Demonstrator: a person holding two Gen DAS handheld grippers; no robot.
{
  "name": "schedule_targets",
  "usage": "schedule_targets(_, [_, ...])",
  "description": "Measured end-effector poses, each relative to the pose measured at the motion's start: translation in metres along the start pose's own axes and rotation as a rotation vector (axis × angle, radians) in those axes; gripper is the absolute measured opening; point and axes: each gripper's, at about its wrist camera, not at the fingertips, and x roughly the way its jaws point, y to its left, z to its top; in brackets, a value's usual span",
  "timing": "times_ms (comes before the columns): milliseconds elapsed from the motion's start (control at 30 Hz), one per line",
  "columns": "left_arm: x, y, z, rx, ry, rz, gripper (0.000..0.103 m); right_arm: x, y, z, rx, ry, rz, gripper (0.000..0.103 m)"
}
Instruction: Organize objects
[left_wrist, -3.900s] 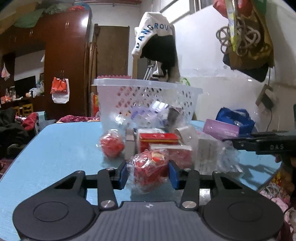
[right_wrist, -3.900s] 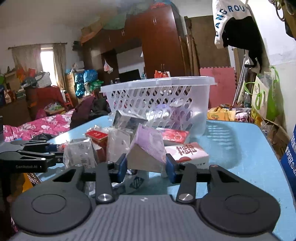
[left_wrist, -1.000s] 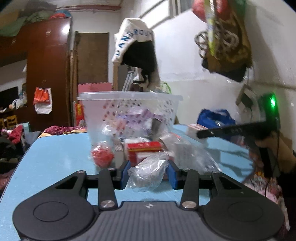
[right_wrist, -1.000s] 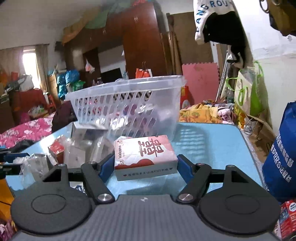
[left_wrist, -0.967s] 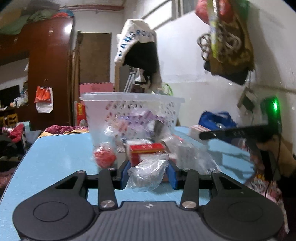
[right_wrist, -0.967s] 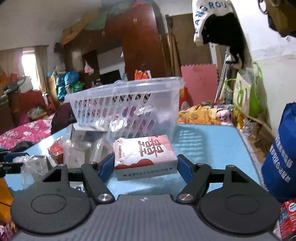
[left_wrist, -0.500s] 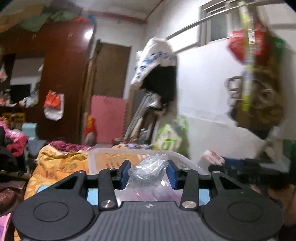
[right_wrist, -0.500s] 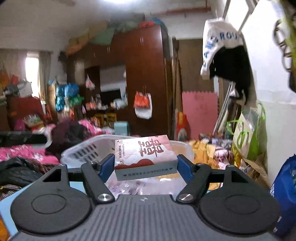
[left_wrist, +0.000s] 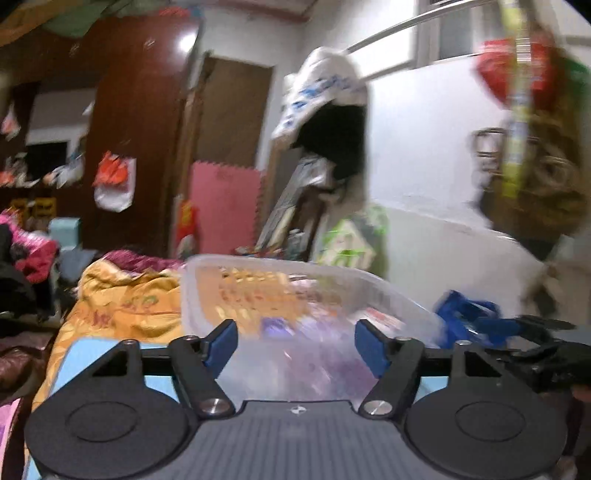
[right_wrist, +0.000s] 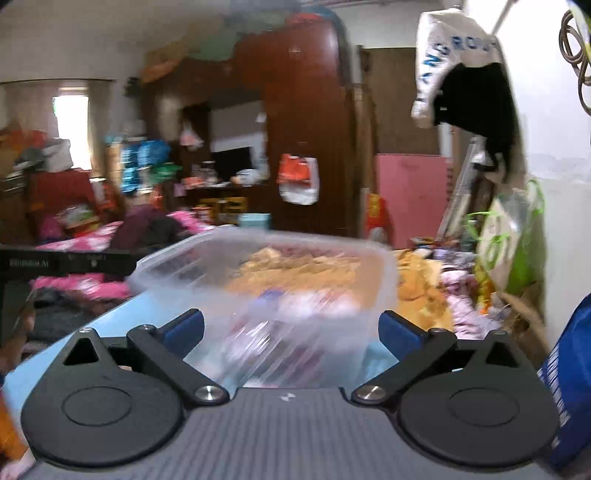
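A clear plastic basket (left_wrist: 207, 291) stands on the blue table (left_wrist: 79, 349), blurred by motion, with purple and red packets (left_wrist: 273, 326) lying inside. My left gripper (left_wrist: 297, 345) hangs just above its near rim, jaws opening, nothing between the blue pads. In the right wrist view the same basket (right_wrist: 177, 262) sits ahead and below. My right gripper (right_wrist: 291, 330) is over its near side, jaws opening wide and empty. The clear bag and the red-and-white box are no longer between the pads; blur hides where they lie in the basket.
The other gripper (left_wrist: 543, 354) shows at the right edge of the left wrist view, and as a black bar (right_wrist: 55, 264) at the left of the right wrist view. A blue bag (right_wrist: 569, 391) stands at the table's right. Bedding (left_wrist: 122, 299) and a wardrobe (right_wrist: 306, 122) lie beyond.
Both grippers rose from table level to above the basket rim. The left let go of the clear bag and the right let go of the red-and-white box; both jaws spread apart.
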Motion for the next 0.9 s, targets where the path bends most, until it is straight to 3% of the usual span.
schedule_targets(167, [-0.066,-0.038,-0.08,0.068,-0.061,-0.099,0.081,-0.035,0.023,-0.074,0.021,0.056,0.071,0.103])
schedule_targets(300, [-0.067,-0.049,-0.099,0.094,-0.018,-0.143,0.081,-0.042,0.037,-0.105,0.043,0.074,0.209,0.103])
schedule_targets(467, [-0.052,-0.048,-0.106,0.085,0.042,-0.175,0.081,-0.011,0.058,-0.109,-0.05,0.137,0.172,0.1])
schedule_targets(500, [-0.05,-0.051,-0.109,0.093,0.05,-0.177,0.081,-0.007,0.057,-0.109,-0.042,0.137,0.18,0.096])
schedule_targets(533, [-0.049,-0.054,-0.113,0.103,0.056,-0.176,0.081,-0.008,0.054,-0.11,-0.036,0.135,0.184,0.083])
schedule_targets(567, [-0.045,-0.057,-0.114,0.114,0.063,-0.177,0.081,-0.009,0.051,-0.114,-0.029,0.134,0.184,0.077])
schedule_targets(800, [-0.026,-0.072,-0.122,0.144,0.076,-0.171,0.081,-0.034,0.04,-0.122,-0.036,0.111,0.12,0.076])
schedule_targets(833, [-0.023,-0.073,-0.123,0.147,0.08,-0.16,0.079,-0.035,0.038,-0.122,-0.032,0.106,0.118,0.076])
schedule_targets(867, [-0.02,-0.074,-0.124,0.15,0.087,-0.148,0.07,-0.036,0.036,-0.122,-0.027,0.101,0.116,0.076])
schedule_targets(900, [-0.018,-0.073,-0.125,0.15,0.098,-0.142,0.053,-0.037,0.034,-0.121,-0.019,0.096,0.116,0.076])
